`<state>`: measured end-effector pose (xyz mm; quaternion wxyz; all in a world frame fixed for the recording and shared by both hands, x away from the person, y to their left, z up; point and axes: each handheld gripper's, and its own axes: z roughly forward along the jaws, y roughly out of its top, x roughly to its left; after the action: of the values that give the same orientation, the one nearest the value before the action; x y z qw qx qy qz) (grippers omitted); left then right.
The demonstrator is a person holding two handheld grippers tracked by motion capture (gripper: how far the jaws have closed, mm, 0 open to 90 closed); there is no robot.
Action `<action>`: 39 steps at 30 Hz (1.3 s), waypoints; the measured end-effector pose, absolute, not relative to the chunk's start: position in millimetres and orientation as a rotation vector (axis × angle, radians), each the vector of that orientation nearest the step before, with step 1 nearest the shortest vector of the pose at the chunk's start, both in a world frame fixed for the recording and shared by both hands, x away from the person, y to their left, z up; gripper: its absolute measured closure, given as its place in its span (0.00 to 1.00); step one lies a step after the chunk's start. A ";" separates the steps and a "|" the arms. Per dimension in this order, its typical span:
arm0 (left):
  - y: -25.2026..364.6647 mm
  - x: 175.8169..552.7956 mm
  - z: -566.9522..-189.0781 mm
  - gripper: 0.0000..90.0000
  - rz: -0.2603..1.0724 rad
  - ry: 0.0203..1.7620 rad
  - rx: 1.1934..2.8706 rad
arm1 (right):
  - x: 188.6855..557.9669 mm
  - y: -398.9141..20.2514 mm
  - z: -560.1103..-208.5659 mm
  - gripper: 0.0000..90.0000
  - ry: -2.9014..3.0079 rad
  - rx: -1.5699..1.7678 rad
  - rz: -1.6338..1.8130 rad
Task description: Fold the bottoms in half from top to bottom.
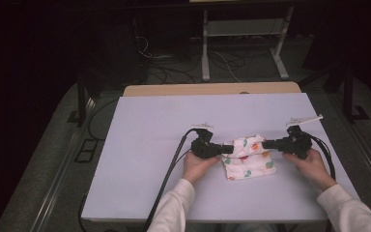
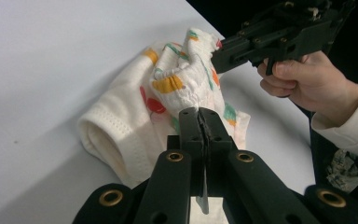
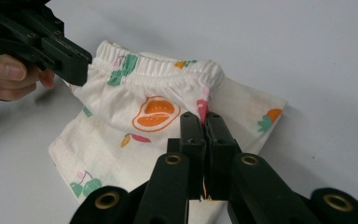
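High view overhead, looking forward and down, two gripper views close along their jaws, all sharing the patterned shorts (image 1: 248, 157)

Your high view is dim around the edges: the floor and the upper corners sink into near black, while the table (image 1: 140, 159) at centre catches soft overhead light and reads pale lilac, without glare. Detail there is soft and slightly grainy. Your gripper views are brighter and evenly lit; the near black jaws at the bottom are a little blurred, and shadows stay faint.
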<state>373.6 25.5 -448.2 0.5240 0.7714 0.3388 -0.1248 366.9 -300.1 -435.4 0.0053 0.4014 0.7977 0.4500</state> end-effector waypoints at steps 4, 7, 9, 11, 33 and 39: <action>24.4 371.6 -449.7 0.99 -0.303 0.809 1.851 | 366.1 -300.1 -435.9 0.96 2.504 1.259 1.402; 23.8 369.4 -450.1 0.99 -0.305 0.809 1.858 | 364.4 -300.2 -437.1 0.96 2.512 1.253 1.396; 23.8 368.9 -450.3 0.99 -0.305 0.801 1.867 | 363.1 -300.4 -438.5 0.95 2.513 1.252 1.389; 22.8 368.1 -451.1 0.99 -0.306 0.798 1.876 | 362.0 -300.6 -440.0 0.95 2.515 1.259 1.381; 20.3 362.1 -455.0 0.99 -0.259 0.731 1.960 | 381.0 -278.0 -413.1 0.49 2.396 1.320 1.466; 19.4 360.8 -456.4 0.99 -0.255 0.713 1.970 | 387.4 -261.8 -408.2 0.84 2.468 1.268 1.417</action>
<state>360.8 19.4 -456.4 0.4928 0.8122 0.2940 -0.1051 387.4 -261.8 -408.2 0.0126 0.4070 0.7920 0.4548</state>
